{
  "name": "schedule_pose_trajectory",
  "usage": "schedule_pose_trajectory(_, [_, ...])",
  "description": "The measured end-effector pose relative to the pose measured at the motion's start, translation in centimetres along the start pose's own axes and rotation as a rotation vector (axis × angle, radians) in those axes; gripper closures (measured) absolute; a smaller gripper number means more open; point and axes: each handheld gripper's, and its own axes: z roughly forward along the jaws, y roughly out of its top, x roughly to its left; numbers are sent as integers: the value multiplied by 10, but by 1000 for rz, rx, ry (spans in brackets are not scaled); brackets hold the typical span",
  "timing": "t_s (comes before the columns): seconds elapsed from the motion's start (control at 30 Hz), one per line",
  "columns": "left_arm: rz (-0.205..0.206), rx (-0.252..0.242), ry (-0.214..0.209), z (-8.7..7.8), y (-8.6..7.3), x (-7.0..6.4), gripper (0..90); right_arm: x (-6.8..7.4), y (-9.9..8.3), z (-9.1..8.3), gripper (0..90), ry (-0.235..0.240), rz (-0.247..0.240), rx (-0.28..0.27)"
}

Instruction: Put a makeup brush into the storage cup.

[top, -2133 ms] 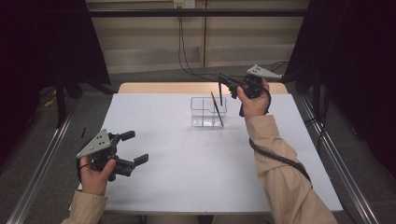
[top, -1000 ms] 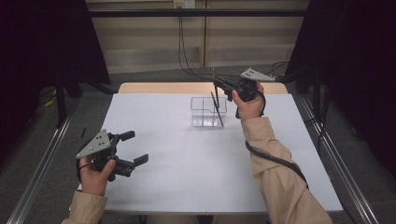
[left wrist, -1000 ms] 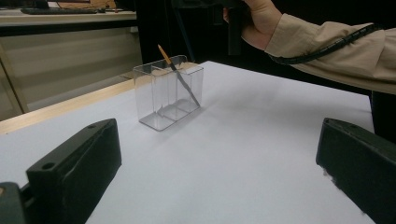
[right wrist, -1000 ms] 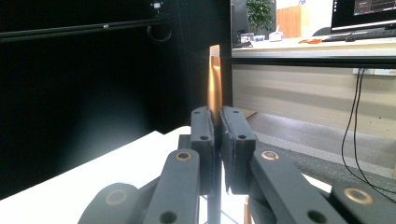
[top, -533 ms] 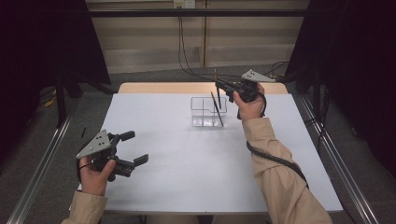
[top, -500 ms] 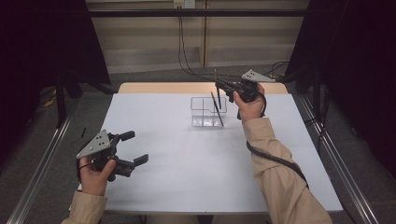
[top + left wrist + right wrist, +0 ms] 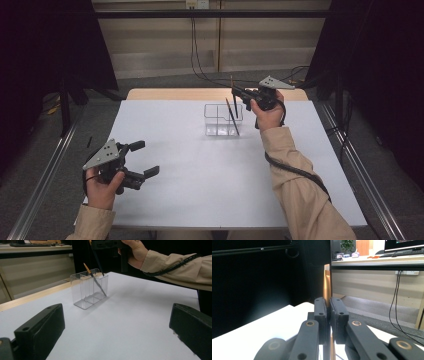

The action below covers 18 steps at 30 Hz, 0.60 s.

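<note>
Two pencils: one point(image 7: 232, 116) leans inside the clear divided holder point(image 7: 223, 120) at the table's point(image 7: 200, 200) far middle; the other point(image 7: 326, 285) stands upright, clamped between the closed jaws of the right gripper point(image 7: 238, 92) just above the holder's right end. Step judged: insertion; next move calls for lowering straight into a compartment, then releasing. Right forearm extended forward; left gripper point(image 7: 142, 159) rests near left, jaws apart, holding nothing.
</note>
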Motion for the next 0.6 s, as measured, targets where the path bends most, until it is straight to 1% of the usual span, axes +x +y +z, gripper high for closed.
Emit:
schedule_pose_trajectory(0.07, [-1, 0, 0, 0, 0, 0, 0, 0, -1, 0, 842, 0, -5, 4])
schedule_pose_trajectory(0.17, [-1, 4, -1, 0, 0, 0, 0, -1, -2, -1, 842, -1, 2, 4])
schedule_pose_trajectory(0.37, [-1, 1, -1, 0, 0, 0, 0, -3, -5, -2, 842, -8, -2, 10])
schedule_pose_trajectory(0.4, [-3, -1, 0, 0, 0, 0, 0, -3, -7, -2, 842, -7, -4, 18])
schedule_pose_trajectory(0.47, [-7, -6, 0, 0, 0, 0, 0, -3, -7, -2, 842, -6, -4, 15])
schedule_pose_trajectory(0.6, [-4, -2, 0, 0, 0, 1, 0, -2, -9, -1, 842, -1, 0, 18])
